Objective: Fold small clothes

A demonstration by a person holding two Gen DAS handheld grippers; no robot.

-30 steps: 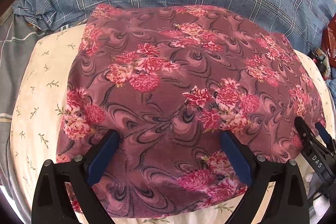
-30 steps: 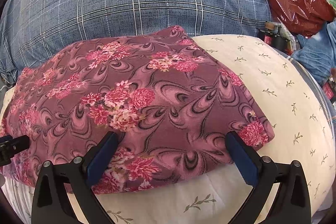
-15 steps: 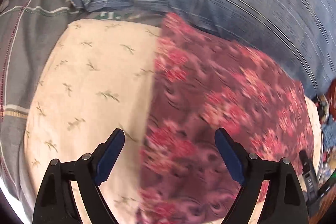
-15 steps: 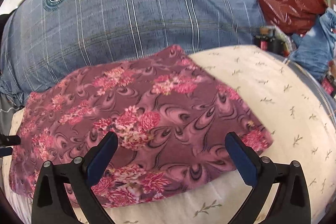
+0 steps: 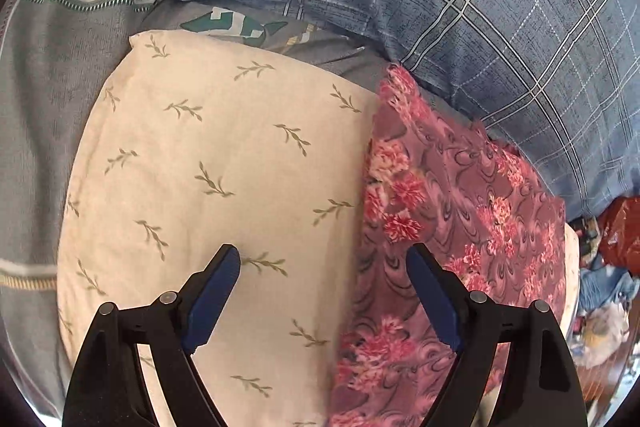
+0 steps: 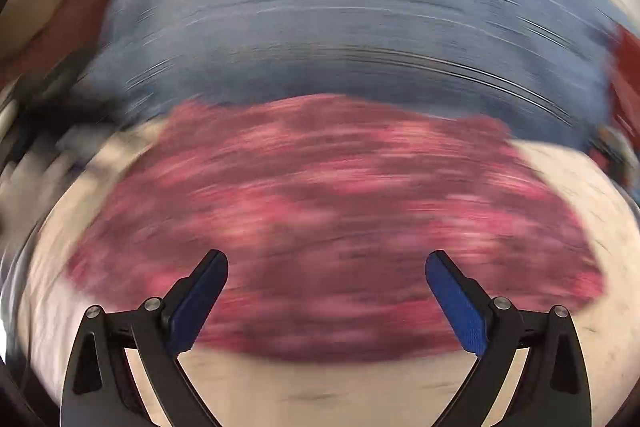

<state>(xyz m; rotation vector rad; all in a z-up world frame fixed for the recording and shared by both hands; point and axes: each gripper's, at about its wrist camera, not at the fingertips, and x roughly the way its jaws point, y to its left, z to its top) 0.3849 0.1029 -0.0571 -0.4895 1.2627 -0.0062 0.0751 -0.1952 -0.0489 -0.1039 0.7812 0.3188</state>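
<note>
A blue plaid blanket [image 5: 460, 7] is spreading across the whole back of the left wrist view, its round green crest cut off by the lens edge at the upper right. In the right wrist view the same blanket [image 6: 340, 39] is smearing into horizontal streaks, so its pattern is hard to make out there. A grey bedsheet [image 5: 48, 99] is running off the left side, only partly visible under the rest.

A cream pillow [image 5: 208, 179] printed with small green sprigs is lying in front of the blanket, its near edge hidden behind the gripper arms. The folded floral garment [image 5: 460, 227], maroon with pink blooms, is resting flat on the right part of that pillow, its far edge lying against the blanket; its lower end is running out of frame. In the right wrist view the garment [image 6: 332, 219] is showing only as a blurred red patch on the pale pillow [image 6: 320, 387].

A cluttered pile with a red bag [image 5: 620, 227] is sitting at the far right, too cramped to identify further.

The left gripper [image 5: 323, 259] is hanging with its 2 blue pads spread wide, holding nothing, one over the pillow and one over the garment. The right gripper [image 6: 327, 263] is likewise gaping wide and carrying nothing, in front of the garment.
</note>
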